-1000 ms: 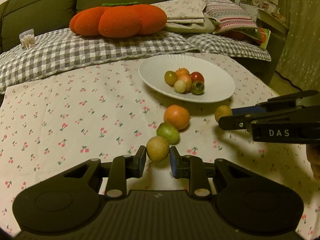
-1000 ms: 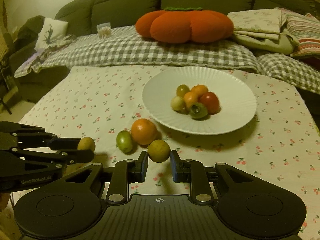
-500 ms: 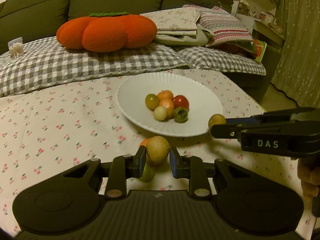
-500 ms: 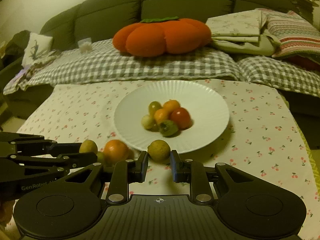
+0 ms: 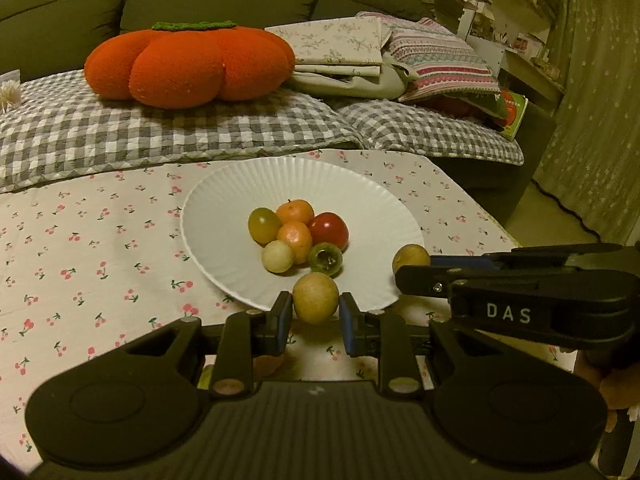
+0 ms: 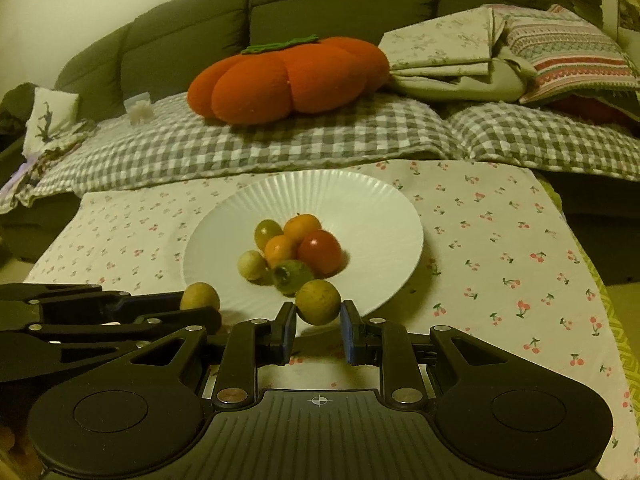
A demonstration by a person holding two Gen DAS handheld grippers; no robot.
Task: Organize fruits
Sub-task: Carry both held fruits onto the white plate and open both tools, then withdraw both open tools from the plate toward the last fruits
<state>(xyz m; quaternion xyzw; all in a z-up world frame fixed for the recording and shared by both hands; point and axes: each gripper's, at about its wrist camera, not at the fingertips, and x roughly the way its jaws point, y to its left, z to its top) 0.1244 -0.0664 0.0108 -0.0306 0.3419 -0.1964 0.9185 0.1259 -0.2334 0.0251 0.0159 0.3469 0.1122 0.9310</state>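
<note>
My left gripper (image 5: pixel 315 316) is shut on a small tan round fruit (image 5: pixel 315 298), held in the air at the near rim of the white ribbed plate (image 5: pixel 224 208). My right gripper (image 6: pixel 318 318) is shut on a second tan round fruit (image 6: pixel 318 301), also raised at the plate's (image 6: pixel 376 216) near rim. Each gripper shows in the other's view with its fruit: the right one (image 5: pixel 410 258), the left one (image 6: pixel 199 298). The plate holds several small fruits: a red one (image 5: pixel 329 229), orange ones (image 5: pixel 295 211), a green-yellow one (image 5: pixel 263 224), a pale one (image 5: pixel 277 256).
The table has a cherry-print cloth (image 5: pixel 92 240). An orange fruit (image 5: pixel 266 364) and a green one lie on it under my left gripper, mostly hidden. Behind are a checked blanket (image 5: pixel 160 132), an orange pumpkin cushion (image 5: pixel 188 64) and folded bedding (image 5: pixel 384 52) on a sofa.
Both grippers have lifted their tan fruits off the cloth and carried them forward to the plate's near rim. The loose orange and green fruits have dropped out of sight below the left gripper.
</note>
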